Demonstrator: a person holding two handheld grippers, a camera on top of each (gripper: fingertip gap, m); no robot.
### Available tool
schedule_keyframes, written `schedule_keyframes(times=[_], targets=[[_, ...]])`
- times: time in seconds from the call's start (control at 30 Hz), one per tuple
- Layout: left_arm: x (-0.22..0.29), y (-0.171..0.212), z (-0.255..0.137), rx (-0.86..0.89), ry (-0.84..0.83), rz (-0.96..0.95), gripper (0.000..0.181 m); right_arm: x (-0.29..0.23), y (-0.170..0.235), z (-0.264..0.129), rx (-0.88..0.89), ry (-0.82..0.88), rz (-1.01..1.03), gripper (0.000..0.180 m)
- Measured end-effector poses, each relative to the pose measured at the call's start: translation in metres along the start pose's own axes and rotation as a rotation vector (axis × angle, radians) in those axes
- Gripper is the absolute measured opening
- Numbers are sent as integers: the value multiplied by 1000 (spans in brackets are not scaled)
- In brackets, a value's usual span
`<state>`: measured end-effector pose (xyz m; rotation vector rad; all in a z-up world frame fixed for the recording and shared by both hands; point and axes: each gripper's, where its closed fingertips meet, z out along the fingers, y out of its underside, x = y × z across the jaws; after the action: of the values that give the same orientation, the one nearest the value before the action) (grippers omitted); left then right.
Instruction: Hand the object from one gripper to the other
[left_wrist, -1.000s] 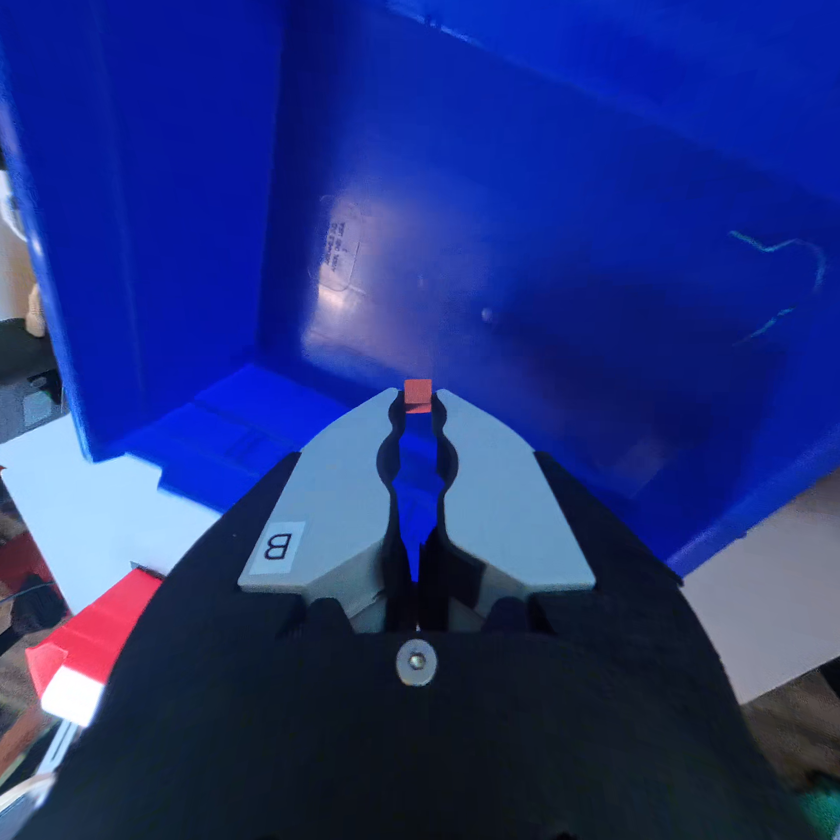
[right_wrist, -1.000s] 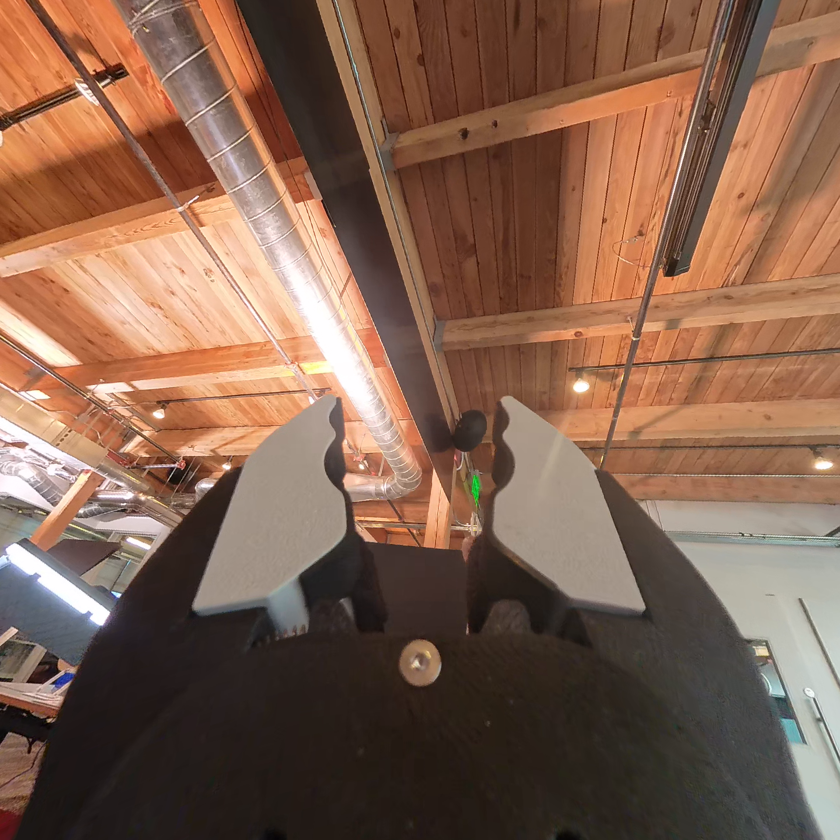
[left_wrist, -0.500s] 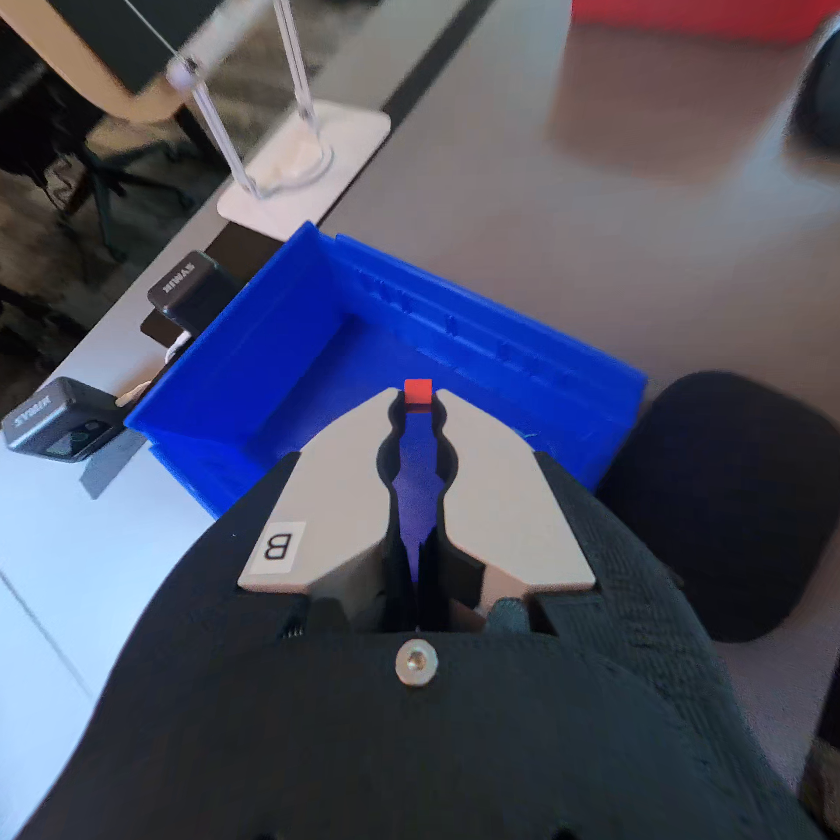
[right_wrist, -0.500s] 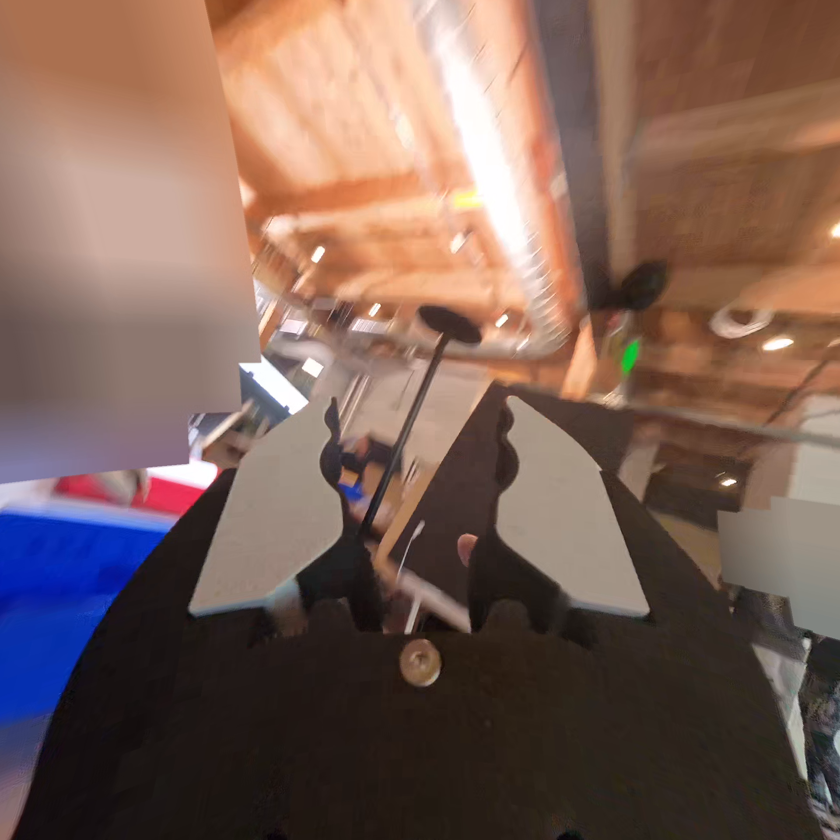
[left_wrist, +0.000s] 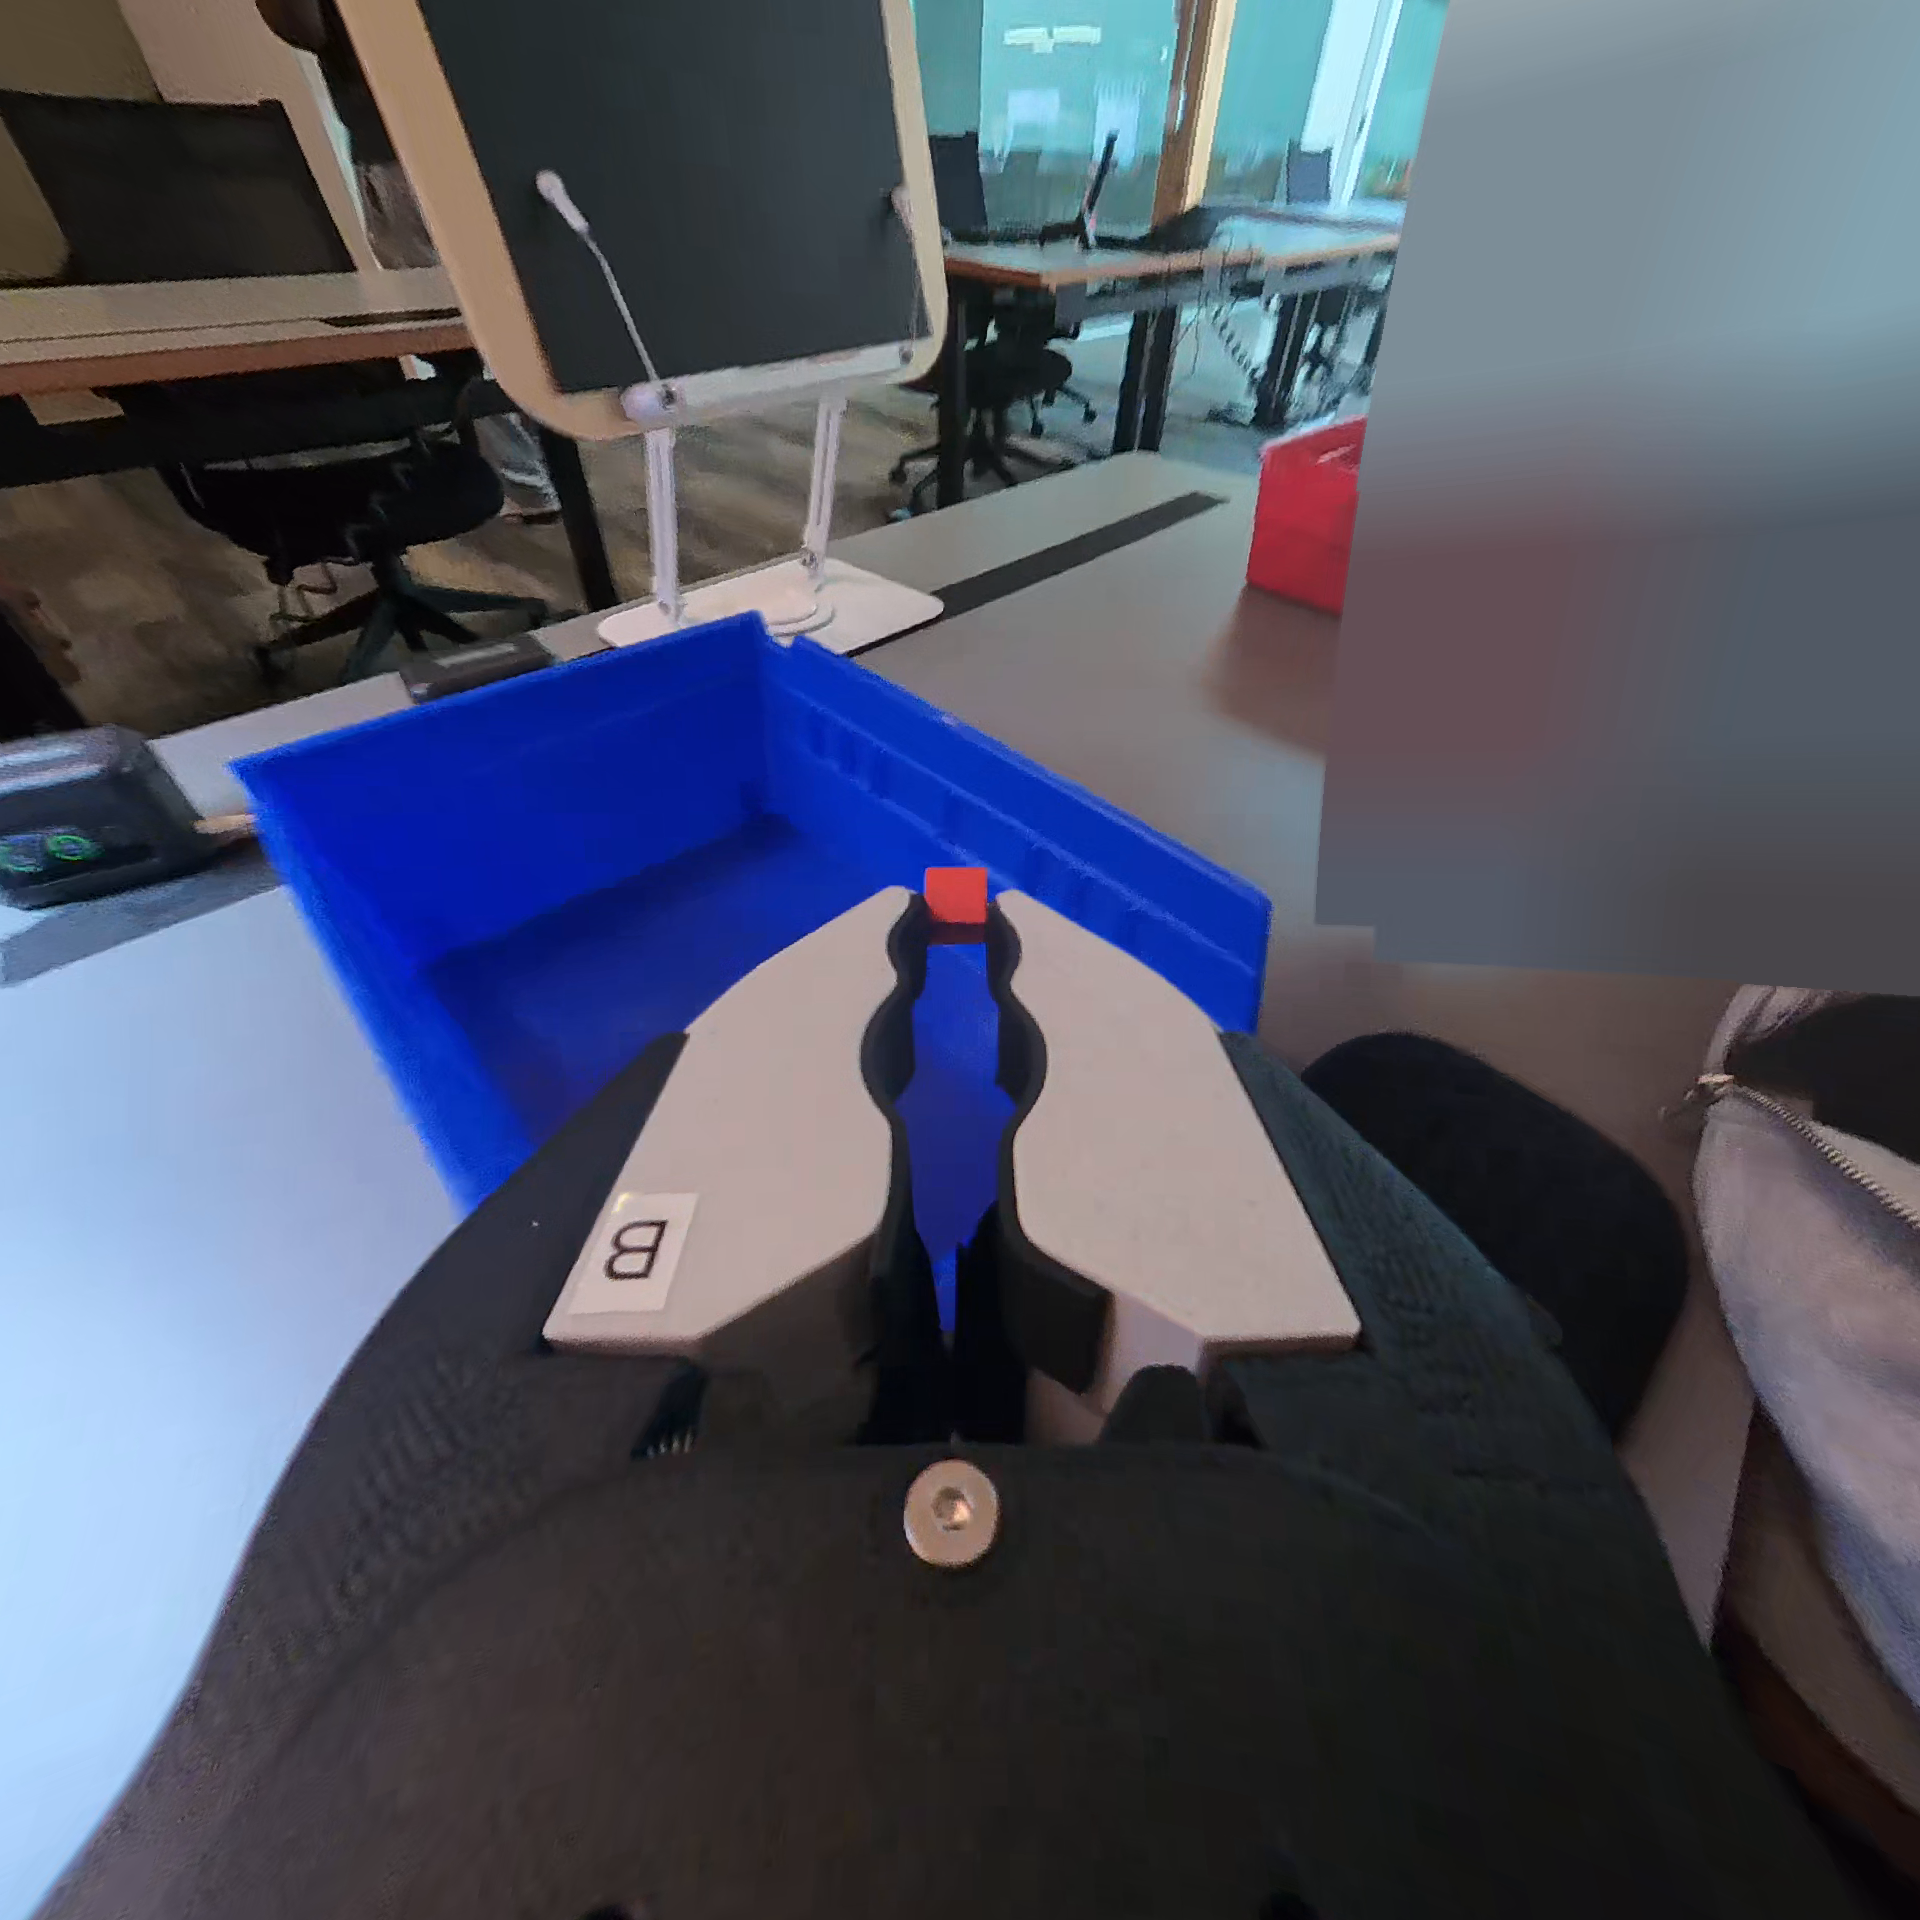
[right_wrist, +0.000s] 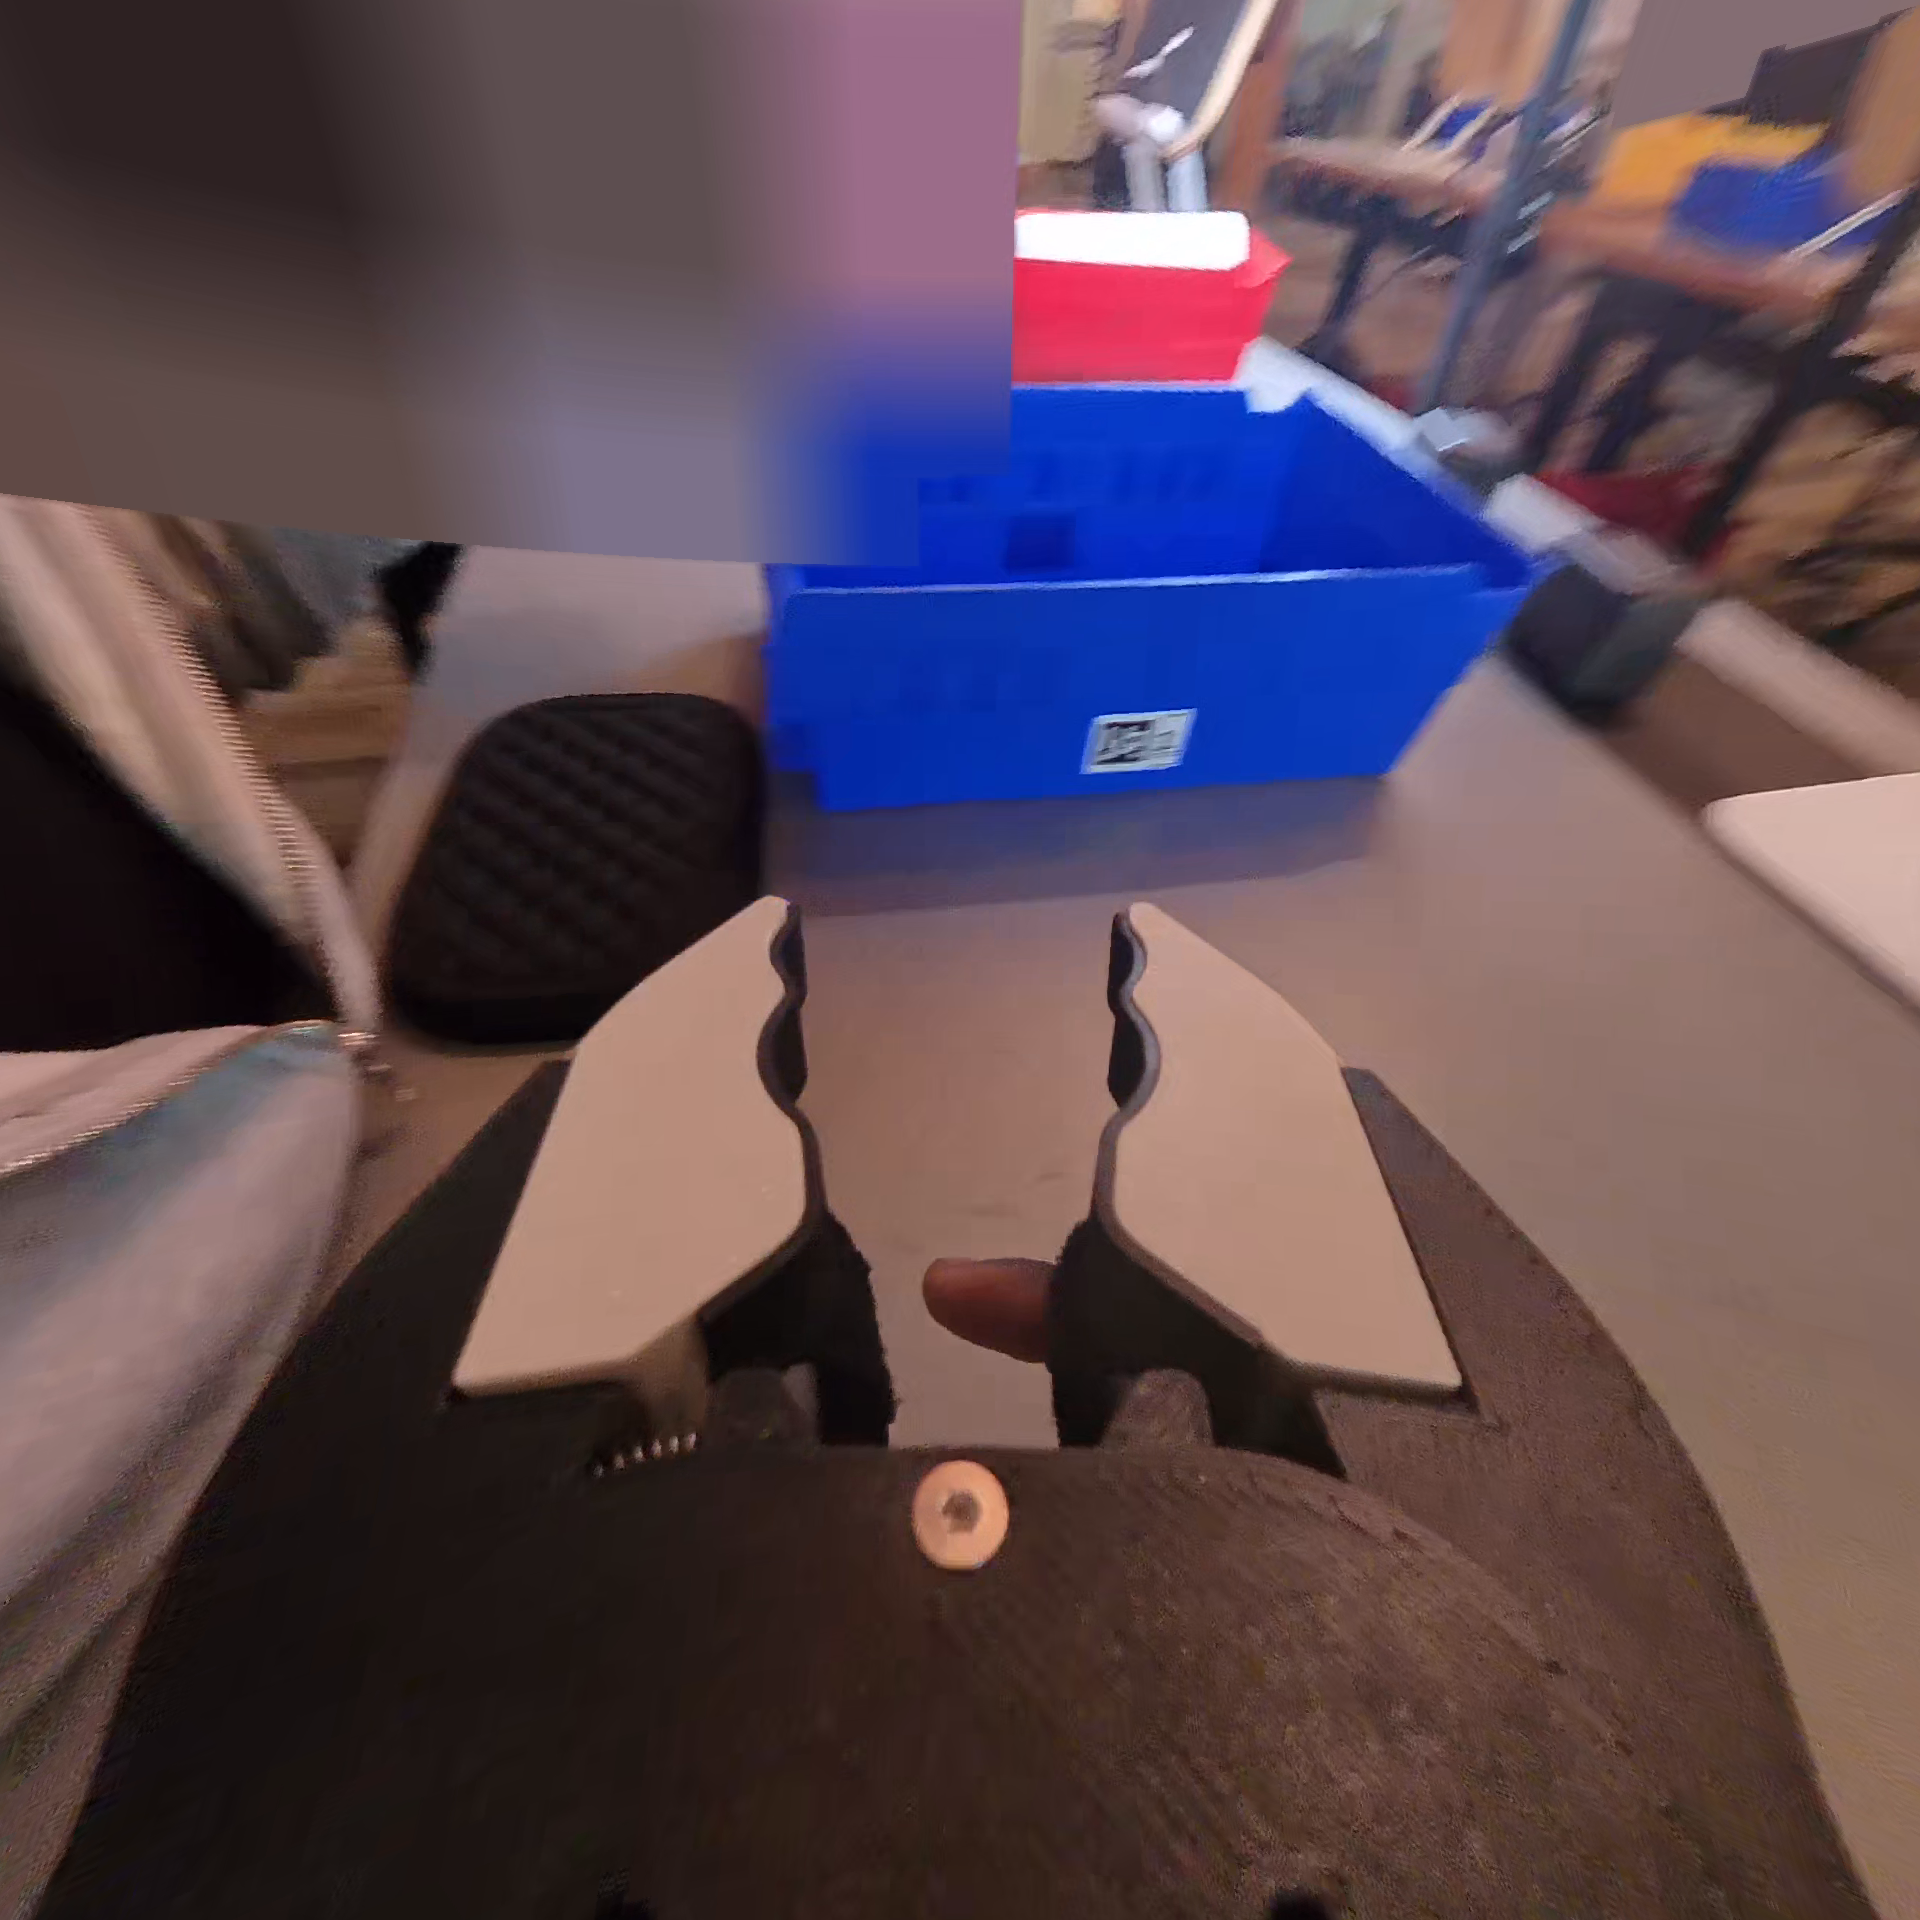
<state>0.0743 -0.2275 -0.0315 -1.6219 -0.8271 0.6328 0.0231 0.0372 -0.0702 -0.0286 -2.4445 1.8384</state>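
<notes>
My left gripper (left_wrist: 956, 912) is shut on a small red cube (left_wrist: 956, 896), pinched at the very fingertips, held above the near side of a blue bin (left_wrist: 520, 831). My right gripper (right_wrist: 956, 930) is open and empty, low over the grey table (right_wrist: 1455, 935), pointing toward the same blue bin (right_wrist: 1039, 665). The cube does not show in the right wrist view. Neither gripper shows in the other's view.
A black quilted pouch lies beside the bin (right_wrist: 571, 852) and shows in the left wrist view (left_wrist: 1486, 1195). A red bin (right_wrist: 1132, 301) stands behind the blue one. A monitor on a stand (left_wrist: 675, 208) is at the table's far edge. A person's grey jacket (right_wrist: 156, 1195) is at left. Across from one pair of fingers to the other is roughly 30 centimeters.
My left gripper has lifted out of the blue bin with the cube and now looks level across the table. My right gripper has swung down from the ceiling toward the table, still open.
</notes>
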Motion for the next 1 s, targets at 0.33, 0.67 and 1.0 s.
schedule_keyframes(times=[0.33,0.67,1.0], targets=[[127,-19,52,300,412,-306,10,-50,-12,16,194,-173,-50,38],[253,-15,108,209,855,-284,10,-73,-37,-30,451,-102,-228,26],[290,43,122,-119,1047,-284,10,-128,-7,-20,305,-193,-643,19]])
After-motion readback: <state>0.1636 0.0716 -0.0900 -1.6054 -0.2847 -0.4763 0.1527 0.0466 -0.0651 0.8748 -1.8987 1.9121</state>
